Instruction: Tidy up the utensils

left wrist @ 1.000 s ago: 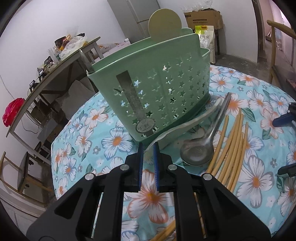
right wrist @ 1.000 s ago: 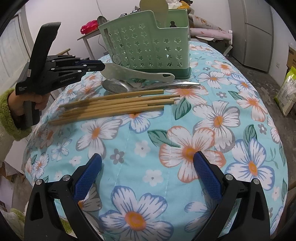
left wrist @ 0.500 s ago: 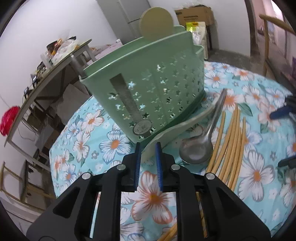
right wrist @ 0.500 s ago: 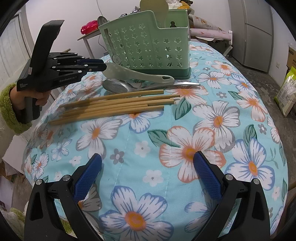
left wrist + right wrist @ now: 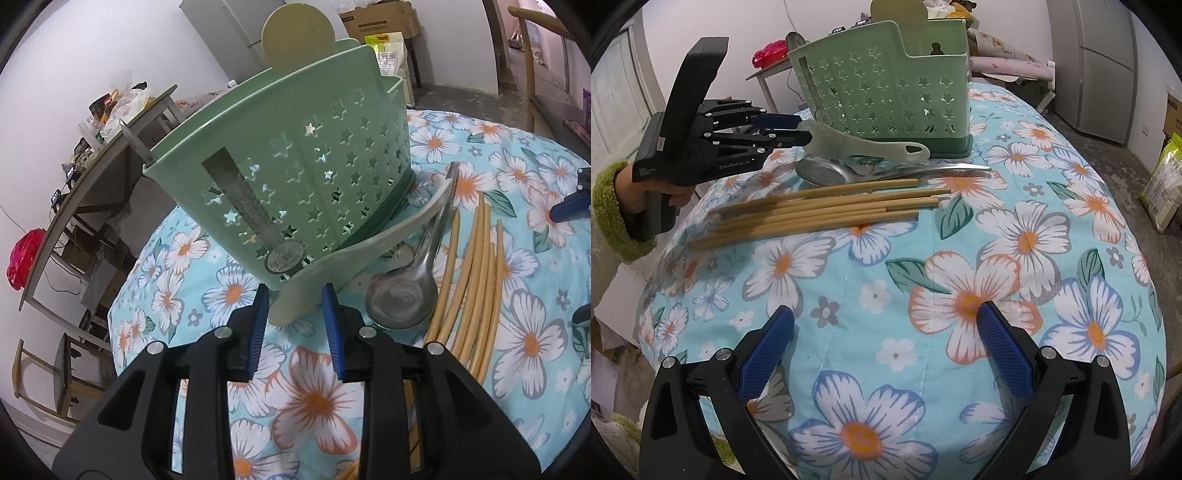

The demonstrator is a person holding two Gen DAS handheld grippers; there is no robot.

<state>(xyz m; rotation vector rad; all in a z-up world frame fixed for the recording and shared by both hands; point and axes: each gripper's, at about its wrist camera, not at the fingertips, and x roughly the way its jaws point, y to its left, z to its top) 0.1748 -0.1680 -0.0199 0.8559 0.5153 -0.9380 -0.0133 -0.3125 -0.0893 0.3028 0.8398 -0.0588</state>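
While our left gripper [image 5: 293, 317] has just been spreading its fingers around the rice paddle [image 5: 343, 266] lying against the green basket [image 5: 295, 177], we should centre before clenching; our right gripper [image 5: 886, 347] idles released.

Our two black grippers, blue-padded

Silver screws dot our left gripper [image 5: 803, 129] and right gripper [image 5: 884, 345]; a fuzzy green sleeve [image 5: 611, 206] sits behind the left.
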